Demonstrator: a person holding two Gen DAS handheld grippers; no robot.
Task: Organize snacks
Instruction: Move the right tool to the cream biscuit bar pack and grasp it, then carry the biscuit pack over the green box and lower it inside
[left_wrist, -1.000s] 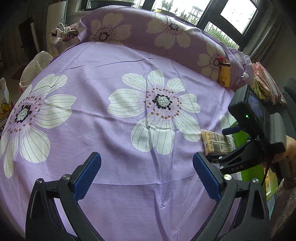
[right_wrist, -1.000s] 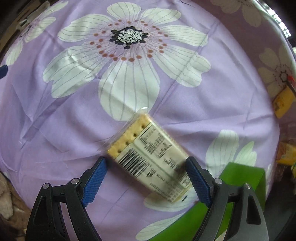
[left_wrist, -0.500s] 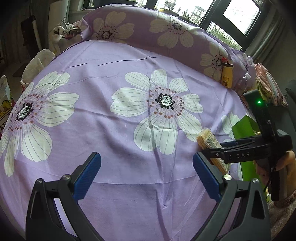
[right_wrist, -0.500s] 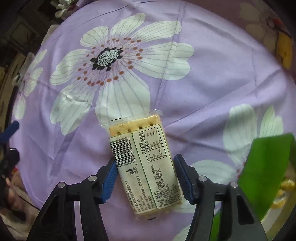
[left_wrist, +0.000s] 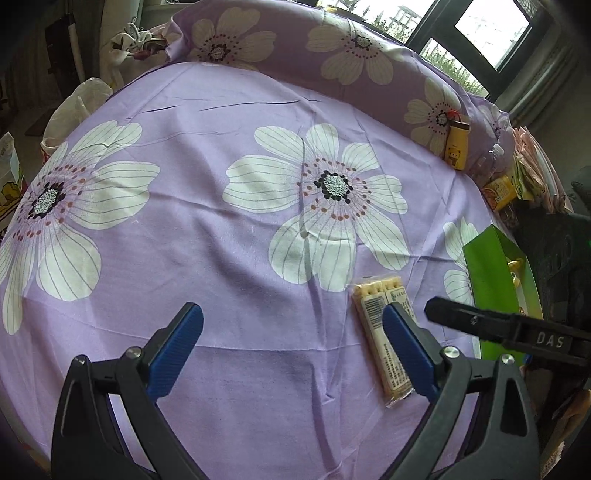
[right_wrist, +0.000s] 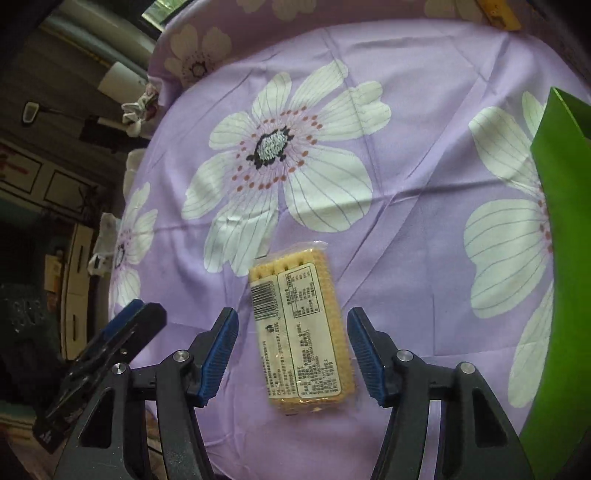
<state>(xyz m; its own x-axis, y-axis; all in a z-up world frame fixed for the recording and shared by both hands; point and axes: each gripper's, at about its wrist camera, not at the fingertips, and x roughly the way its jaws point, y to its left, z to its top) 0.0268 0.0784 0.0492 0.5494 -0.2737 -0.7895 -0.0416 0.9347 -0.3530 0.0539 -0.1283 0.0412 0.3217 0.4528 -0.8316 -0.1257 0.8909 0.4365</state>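
Note:
A clear-wrapped cracker pack (right_wrist: 301, 325) with a white label lies flat on the purple flowered cloth (right_wrist: 406, 122). My right gripper (right_wrist: 291, 356) is open, its blue pads on either side of the pack, with gaps between pads and pack. In the left wrist view the pack (left_wrist: 380, 332) lies partly behind my right-hand finger. My left gripper (left_wrist: 291, 350) is open and empty over the cloth. A green box (left_wrist: 495, 291) stands at the right edge of the cloth, also in the right wrist view (right_wrist: 561, 258).
At the far right a yellow bottle (left_wrist: 456, 147), an orange carton (left_wrist: 500, 192) and several snack packets (left_wrist: 532, 173) lie by the cushion. A white bag (left_wrist: 74, 114) sits off the cloth's left edge. Furniture stands beyond the left side.
My right gripper has turned and drawn back along the cracker pack, and its jaws have spread wider than half a second ago. The pack stays on the cloth. My left gripper stays open.

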